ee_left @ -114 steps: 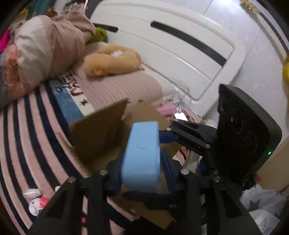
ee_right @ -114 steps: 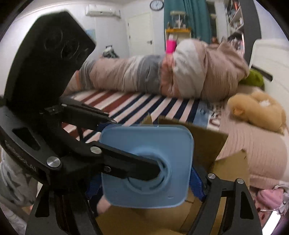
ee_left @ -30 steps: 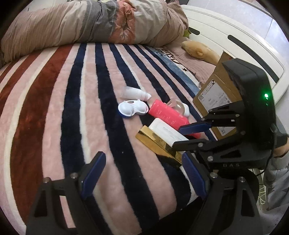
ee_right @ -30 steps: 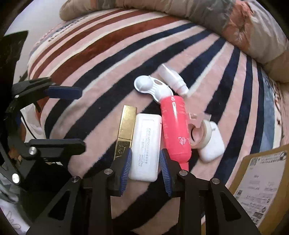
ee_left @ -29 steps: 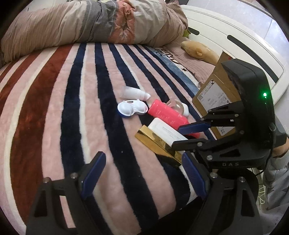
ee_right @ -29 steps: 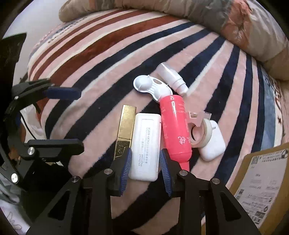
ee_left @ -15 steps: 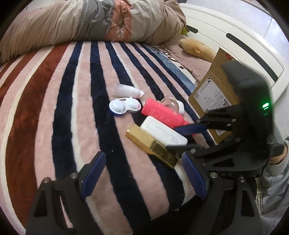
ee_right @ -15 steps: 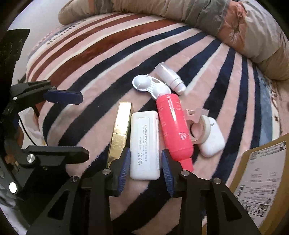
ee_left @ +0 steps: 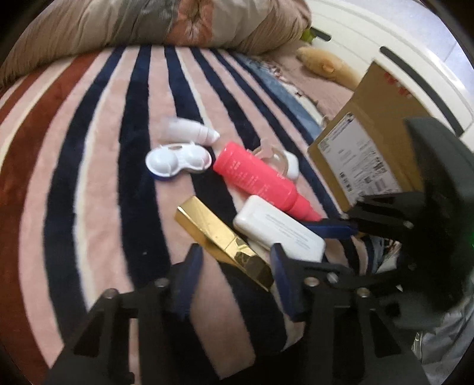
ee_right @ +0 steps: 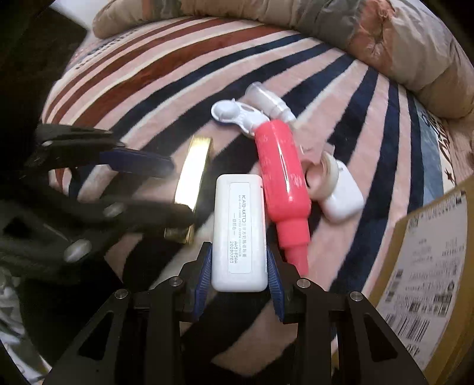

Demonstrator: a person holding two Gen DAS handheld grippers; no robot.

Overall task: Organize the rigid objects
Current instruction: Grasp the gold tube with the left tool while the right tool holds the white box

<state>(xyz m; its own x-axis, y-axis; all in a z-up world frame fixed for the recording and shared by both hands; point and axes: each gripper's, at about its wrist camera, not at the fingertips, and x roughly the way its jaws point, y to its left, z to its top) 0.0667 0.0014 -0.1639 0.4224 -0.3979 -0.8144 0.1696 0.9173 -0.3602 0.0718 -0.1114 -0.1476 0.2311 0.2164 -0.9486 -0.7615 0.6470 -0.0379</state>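
Observation:
Several objects lie on a striped blanket. A white rectangular case sits between the fingers of my right gripper, whose jaws stand on both its sides at its near end. The case also shows in the left wrist view. My left gripper is open, its fingers on either side of the near end of a gold bar, also seen from the right wrist. A pink bottle lies right of the case.
A cardboard box stands at the right, also in the left wrist view. A white contact lens case, a small white bottle, a tape roll and a white earbud case lie nearby. A rolled duvet lies behind.
Both grippers have moved forward onto the objects. The left jaws narrowed around the gold bar's end. The right jaws now flank the white case.

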